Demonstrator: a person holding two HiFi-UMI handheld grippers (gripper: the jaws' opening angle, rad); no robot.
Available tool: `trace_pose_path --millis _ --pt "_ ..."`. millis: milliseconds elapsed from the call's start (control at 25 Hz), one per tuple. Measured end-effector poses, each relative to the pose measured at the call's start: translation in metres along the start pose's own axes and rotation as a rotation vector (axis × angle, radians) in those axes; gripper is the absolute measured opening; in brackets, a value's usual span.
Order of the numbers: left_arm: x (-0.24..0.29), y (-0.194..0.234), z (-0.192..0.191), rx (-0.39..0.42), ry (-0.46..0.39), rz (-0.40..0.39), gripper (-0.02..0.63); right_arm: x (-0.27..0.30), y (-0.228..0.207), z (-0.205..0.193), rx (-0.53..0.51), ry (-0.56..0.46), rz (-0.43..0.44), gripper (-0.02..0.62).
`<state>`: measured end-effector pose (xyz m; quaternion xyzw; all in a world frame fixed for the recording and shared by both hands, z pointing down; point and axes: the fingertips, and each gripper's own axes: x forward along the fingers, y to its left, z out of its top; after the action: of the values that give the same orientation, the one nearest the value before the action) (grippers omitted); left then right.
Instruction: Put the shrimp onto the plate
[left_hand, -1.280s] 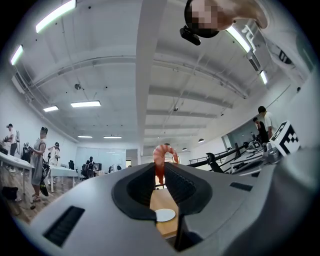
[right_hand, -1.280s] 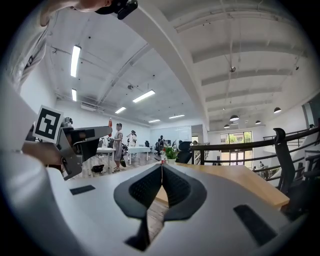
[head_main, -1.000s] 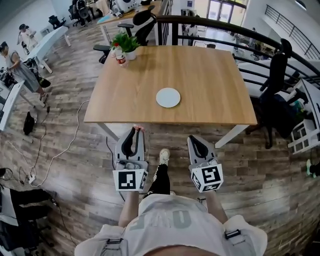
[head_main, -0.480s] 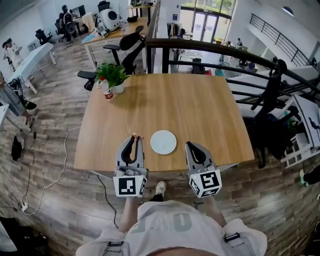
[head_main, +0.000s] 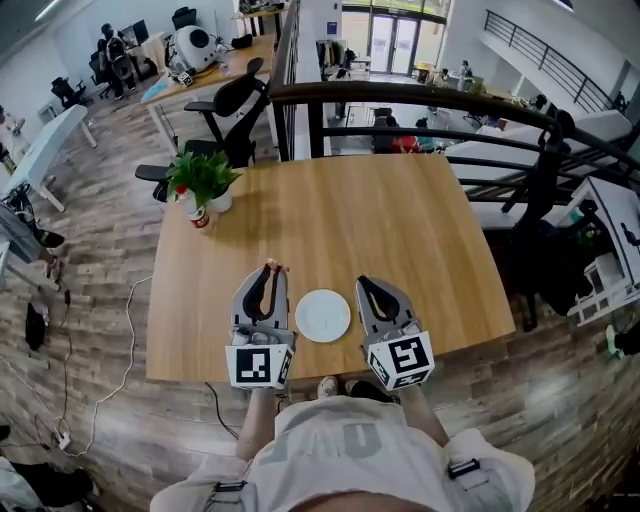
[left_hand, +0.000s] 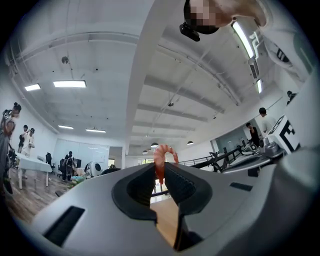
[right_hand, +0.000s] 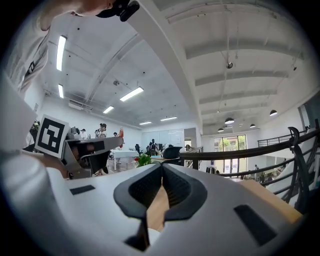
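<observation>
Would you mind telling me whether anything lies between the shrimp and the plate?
Nothing visible does. The left gripper holds the shrimp just left of the plate, with only bare table between; the right gripper is beyond the plate's other side.

The head camera is looking steeply down on the table (head_main: 400, 230) from above; cameras on the left gripper (head_main: 269, 268) and right gripper (head_main: 363, 283) are facing along their jaws, close in (both sharing that tabletop).
</observation>
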<state>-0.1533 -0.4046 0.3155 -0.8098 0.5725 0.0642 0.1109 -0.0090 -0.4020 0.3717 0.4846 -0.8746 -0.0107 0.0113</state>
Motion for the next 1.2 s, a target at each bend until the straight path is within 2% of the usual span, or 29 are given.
trace_pose_path --millis 240,440,720,920,1080,1200 --pt "0.029 -0.023 0.007 0.012 0.005 0.003 0.060 0.011 -0.030 0.010 0.003 -0.005 0.054 0.021" --pt "0.038 -0.037 -0.025 -0.062 0.088 -0.036 0.058 0.021 -0.045 0.009 0.008 -0.009 0.073 0.021" --pt "0.031 -0.052 -0.094 -0.065 0.311 -0.025 0.058 0.024 -0.036 -0.009 0.050 0.040 0.112 0.021" --pt "0.019 -0.056 -0.153 -0.136 0.483 -0.004 0.060 0.018 -0.032 -0.018 0.052 0.071 0.120 0.021" --pt "0.015 -0.059 -0.202 -0.279 0.631 0.000 0.060 0.013 -0.046 -0.024 0.043 0.090 0.086 0.021" --pt "0.002 -0.062 -0.239 -0.270 0.771 -0.013 0.060 0.002 -0.061 -0.029 0.043 0.116 0.037 0.021"
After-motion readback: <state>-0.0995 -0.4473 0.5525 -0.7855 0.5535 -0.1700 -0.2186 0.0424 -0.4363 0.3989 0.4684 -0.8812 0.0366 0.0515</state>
